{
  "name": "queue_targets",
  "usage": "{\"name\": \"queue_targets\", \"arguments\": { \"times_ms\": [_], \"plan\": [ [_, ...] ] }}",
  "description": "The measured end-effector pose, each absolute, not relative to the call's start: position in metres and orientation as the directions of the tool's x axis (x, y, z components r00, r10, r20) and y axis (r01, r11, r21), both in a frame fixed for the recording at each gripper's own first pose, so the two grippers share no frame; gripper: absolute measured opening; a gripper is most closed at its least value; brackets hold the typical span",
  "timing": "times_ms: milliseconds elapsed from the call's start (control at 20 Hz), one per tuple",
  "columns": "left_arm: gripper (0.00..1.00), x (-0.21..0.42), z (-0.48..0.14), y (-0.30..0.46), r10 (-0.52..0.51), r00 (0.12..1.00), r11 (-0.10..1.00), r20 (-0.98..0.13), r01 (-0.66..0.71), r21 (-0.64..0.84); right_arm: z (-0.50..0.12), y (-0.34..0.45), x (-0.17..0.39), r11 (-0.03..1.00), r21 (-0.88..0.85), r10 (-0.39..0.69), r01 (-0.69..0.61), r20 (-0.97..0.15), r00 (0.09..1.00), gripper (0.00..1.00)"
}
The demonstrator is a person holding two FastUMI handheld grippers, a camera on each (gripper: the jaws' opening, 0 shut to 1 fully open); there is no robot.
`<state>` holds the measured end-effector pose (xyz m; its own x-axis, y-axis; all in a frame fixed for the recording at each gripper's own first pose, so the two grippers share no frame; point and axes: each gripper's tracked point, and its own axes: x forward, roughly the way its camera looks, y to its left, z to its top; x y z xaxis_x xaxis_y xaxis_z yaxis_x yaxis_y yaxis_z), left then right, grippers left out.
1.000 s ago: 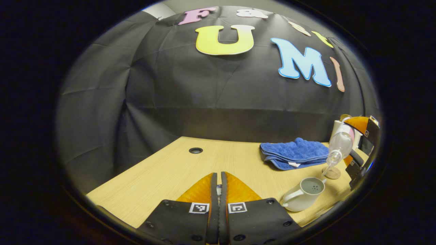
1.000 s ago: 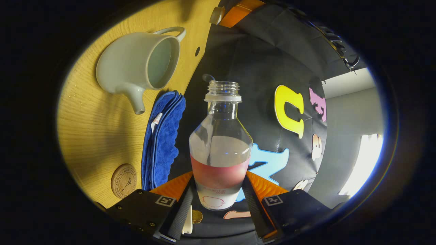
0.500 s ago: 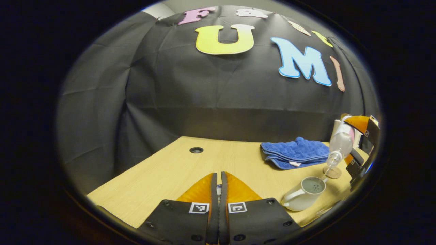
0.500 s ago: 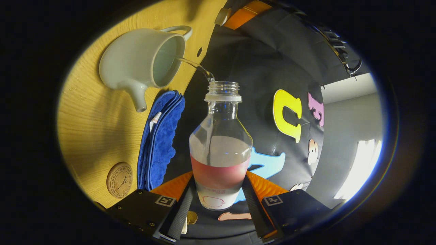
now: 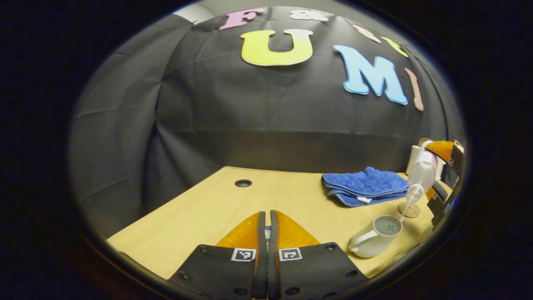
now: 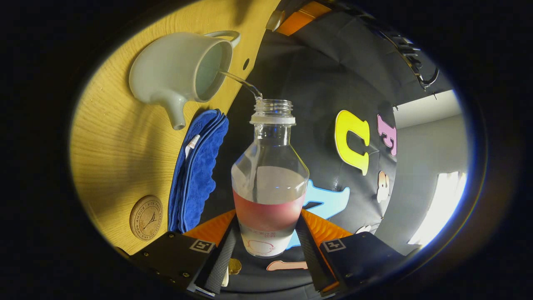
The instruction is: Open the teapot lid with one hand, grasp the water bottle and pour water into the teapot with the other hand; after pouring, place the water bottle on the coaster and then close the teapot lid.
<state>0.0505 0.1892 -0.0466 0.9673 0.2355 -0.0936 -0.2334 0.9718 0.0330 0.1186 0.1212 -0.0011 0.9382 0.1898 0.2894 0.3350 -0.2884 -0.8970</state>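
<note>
The right tongs (image 6: 266,246) are closed on the lower body of the water bottle (image 6: 270,179), one finger pressing each side, and hold it tipped so its open neck points at the teapot (image 6: 183,73). A thin stream of water (image 6: 243,83) runs from the neck into the teapot's open top. The teapot stands lidless on the desk (image 6: 120,141), its spout toward a folded blue towel (image 6: 200,171). Beyond the towel's end lies a round wooden coaster (image 6: 146,217), bare.

The left tongs (image 5: 267,233) have their fingers drawn almost together, with something small just visible between them; what it is cannot be told. They hover over the desk's near side, well apart from the teapot (image 5: 374,241), which stands off to their right.
</note>
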Motion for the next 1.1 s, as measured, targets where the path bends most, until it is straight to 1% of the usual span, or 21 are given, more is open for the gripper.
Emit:
{"name": "queue_targets", "arguments": {
  "times_ms": [750,1100],
  "plan": [
    [0.07,0.0519,-0.0536,0.1905,0.245,0.963,0.969,-0.113,-0.241,0.048,-0.0034,0.1225,0.1151,-0.287,-0.901,0.182,0.326,0.283,0.942,0.78],
    [0.07,0.0518,-0.0534,0.1914,0.246,0.962,0.969,-0.114,-0.242,0.051,-0.0024,0.1233,0.1146,-0.303,-0.895,0.183,0.328,0.283,0.942,0.78]
  ]
}}
